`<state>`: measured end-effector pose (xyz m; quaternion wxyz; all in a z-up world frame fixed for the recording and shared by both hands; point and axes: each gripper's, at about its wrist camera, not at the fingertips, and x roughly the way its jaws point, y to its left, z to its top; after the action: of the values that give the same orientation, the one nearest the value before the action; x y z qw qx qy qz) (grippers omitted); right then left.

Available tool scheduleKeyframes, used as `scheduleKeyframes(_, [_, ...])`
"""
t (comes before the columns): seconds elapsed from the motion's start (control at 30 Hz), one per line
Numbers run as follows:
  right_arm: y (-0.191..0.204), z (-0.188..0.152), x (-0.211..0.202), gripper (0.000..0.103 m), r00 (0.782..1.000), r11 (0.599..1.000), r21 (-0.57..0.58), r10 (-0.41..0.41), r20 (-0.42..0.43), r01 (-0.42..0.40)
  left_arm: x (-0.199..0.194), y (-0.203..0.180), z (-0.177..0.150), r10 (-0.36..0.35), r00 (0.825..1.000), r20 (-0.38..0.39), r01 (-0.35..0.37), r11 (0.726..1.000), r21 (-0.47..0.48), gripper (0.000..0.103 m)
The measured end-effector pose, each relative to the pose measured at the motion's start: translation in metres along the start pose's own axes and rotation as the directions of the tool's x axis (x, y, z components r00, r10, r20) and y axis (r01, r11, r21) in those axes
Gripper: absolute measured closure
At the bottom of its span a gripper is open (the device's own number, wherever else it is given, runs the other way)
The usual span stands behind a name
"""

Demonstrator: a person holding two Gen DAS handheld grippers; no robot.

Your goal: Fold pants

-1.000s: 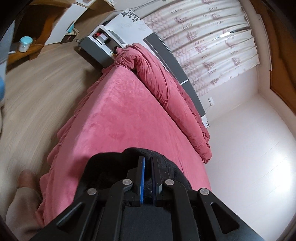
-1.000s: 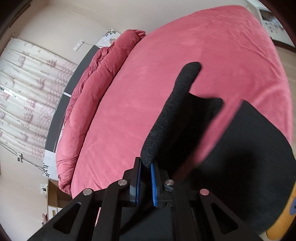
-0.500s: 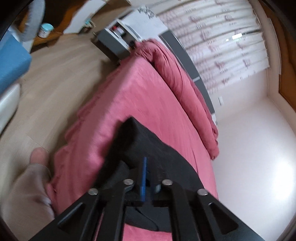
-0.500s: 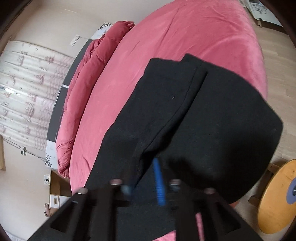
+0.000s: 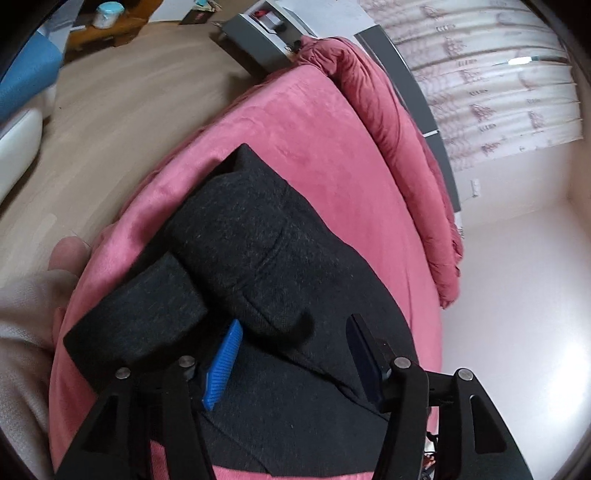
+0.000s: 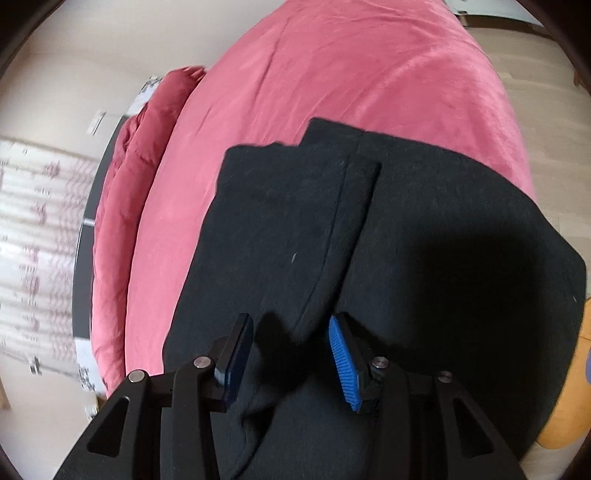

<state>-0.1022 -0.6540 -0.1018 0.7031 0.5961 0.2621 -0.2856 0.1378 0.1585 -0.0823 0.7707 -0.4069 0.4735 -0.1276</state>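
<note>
Both tools (image 5: 293, 345) (image 6: 291, 349) gape over black pants (image 6: 424, 240) on the bed (image 6: 351, 74).

One pair of black pants (image 5: 258, 251) is seen, lying on one pink bed (image 5: 332, 158). One rolled pink duvet (image 5: 402, 147) is counted along its far side. Two grippers are shown, left gripper (image 5: 295, 343) and right gripper (image 6: 291, 339) (each with two fingers spread apart). One teal-lidded jar (image 5: 104, 14) is noted.

A home bedroom: pink-covered bed (image 5: 332, 155), rolled duvet (image 5: 388, 110), patterned curtains (image 5: 498, 81), wooden floor (image 5: 110, 92)
</note>
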Motion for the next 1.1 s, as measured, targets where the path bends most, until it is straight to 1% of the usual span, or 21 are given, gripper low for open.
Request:
scheduleKeyframes(0.07, [0.005, 0.006, 0.006, 0.06, 1.0, 1.0, -0.007, -0.018, 0.009, 0.018, 0.005, -0.005, 0.0, 0.023, 1.0, -0.002, -0.023, 1.0, 0.004, 0.038])
scheduleKeyframes(0.17, [0.011, 0.012, 0.013, 0.06, 0.998, 0.998, -0.024, -0.061, 0.008, 0.061, 0.01, -0.006, 0.0, 0.082, 0.997, -0.009, -0.082, 0.997, -0.013, 0.038])
scheduleKeyframes(0.2, [0.015, 0.011, 0.015, 0.063, 0.997, 0.997, -0.027, -0.071, 0.009, 0.072, 0.013, -0.005, 0.003, 0.091, 0.996, -0.007, -0.091, 0.996, -0.019, 0.038])
scheduleKeyframes(0.23, [0.016, 0.012, 0.016, 0.075, 0.996, 0.995, -0.036, -0.088, 0.011, 0.089, 0.014, -0.004, 0.005, 0.097, 0.995, -0.004, -0.097, 0.995, -0.026, 0.04])
scheduleKeyframes(0.27, [0.017, 0.015, 0.016, 0.082, 0.994, 0.993, -0.05, -0.11, 0.012, 0.111, 0.014, -0.004, 0.005, 0.091, 0.996, 0.003, -0.091, 0.995, -0.035, 0.041])
scheduleKeyframes(0.3, [0.017, 0.015, 0.016, 0.088, 0.993, 0.991, -0.059, -0.121, 0.013, 0.121, 0.015, -0.005, 0.006, 0.075, 0.997, 0.01, -0.074, 0.996, -0.044, 0.049])
scheduleKeyframes(0.33, [0.015, 0.016, 0.014, 0.091, 0.994, 0.993, -0.051, -0.104, 0.015, 0.105, 0.015, -0.005, 0.008, 0.063, 0.998, 0.016, -0.061, 0.996, -0.061, 0.058])
scheduleKeyframes(0.37, [0.014, 0.016, 0.011, 0.092, 0.996, 0.995, -0.041, -0.09, 0.02, 0.091, 0.016, -0.005, 0.01, 0.071, 0.997, 0.018, -0.07, 0.995, -0.077, 0.085])
scheduleKeyframes(0.4, [0.01, 0.016, 0.006, 0.093, 0.996, 0.996, -0.037, -0.082, 0.022, 0.083, 0.018, -0.002, 0.012, 0.091, 0.996, 0.017, -0.088, 0.989, -0.115, 0.092])
scheduleKeyframes(0.47, [0.008, 0.015, -0.004, 0.095, 0.997, 0.997, -0.023, -0.067, 0.032, 0.068, 0.018, 0.001, 0.015, 0.069, 0.997, 0.023, -0.063, 0.978, -0.199, 0.094])
scheduleKeyframes(0.53, [0.012, 0.018, -0.012, 0.096, 0.999, 0.999, 0.021, -0.025, 0.04, 0.025, 0.011, -0.012, 0.018, 0.076, 0.996, 0.035, -0.069, 0.982, -0.175, 0.095])
scheduleKeyframes(0.6, [0.024, 0.026, -0.025, 0.097, 0.998, 0.998, 0.05, 0.037, 0.055, -0.04, -0.003, -0.037, 0.026, 0.003, 0.998, 0.058, 0.004, 0.992, -0.126, 0.096])
scheduleKeyframes(0.7, [0.073, 0.042, -0.062, 0.097, 0.986, 0.989, -0.043, 0.144, 0.084, -0.141, -0.028, -0.071, 0.041, -0.111, 0.99, 0.089, 0.118, 0.99, -0.08, 0.096])
scheduleKeyframes(0.77, [0.098, 0.047, -0.089, 0.097, 0.968, 0.971, -0.104, 0.225, 0.11, -0.214, -0.046, -0.084, 0.047, -0.184, 0.976, 0.114, 0.192, 0.979, -0.066, 0.096])
scheduleKeyframes(0.83, [0.112, 0.045, -0.122, 0.097, 0.941, 0.943, -0.17, 0.31, 0.137, -0.286, -0.065, -0.086, 0.048, -0.246, 0.96, 0.135, 0.254, 0.966, -0.046, 0.096])
scheduleKeyframes(0.87, [0.111, 0.042, -0.137, 0.097, 0.927, 0.928, -0.201, 0.345, 0.148, -0.314, -0.075, -0.08, 0.045, -0.267, 0.953, 0.143, 0.274, 0.961, -0.029, 0.096])
scheduleKeyframes(0.9, [0.104, 0.037, -0.153, 0.097, 0.912, 0.912, -0.234, 0.378, 0.157, -0.338, -0.078, -0.073, 0.044, -0.272, 0.952, 0.141, 0.278, 0.961, -0.02, 0.096])
scheduleKeyframes(0.93, [0.096, 0.033, -0.159, 0.097, 0.911, 0.908, -0.253, 0.38, 0.159, -0.334, -0.08, -0.061, 0.04, -0.269, 0.954, 0.128, 0.273, 0.962, -0.013, 0.096])
scheduleKeyframes(1.0, [0.063, 0.029, -0.162, 0.097, 0.927, 0.918, -0.264, 0.344, 0.153, -0.297, -0.074, -0.025, 0.026, -0.212, 0.975, 0.074, 0.215, 0.976, -0.042, 0.096])
scheduleKeyframes(1.03, [0.038, 0.026, -0.155, 0.097, 0.943, 0.931, -0.248, 0.304, 0.132, -0.266, -0.066, -0.007, 0.02, -0.178, 0.983, 0.034, 0.18, 0.981, -0.068, 0.096])
scheduleKeyframes(1.1, [-0.014, 0.02, -0.132, 0.097, 0.971, 0.963, -0.155, 0.23, 0.061, -0.218, -0.051, 0.034, 0.0, -0.08, 0.996, -0.03, 0.076, 0.988, -0.134, 0.096])
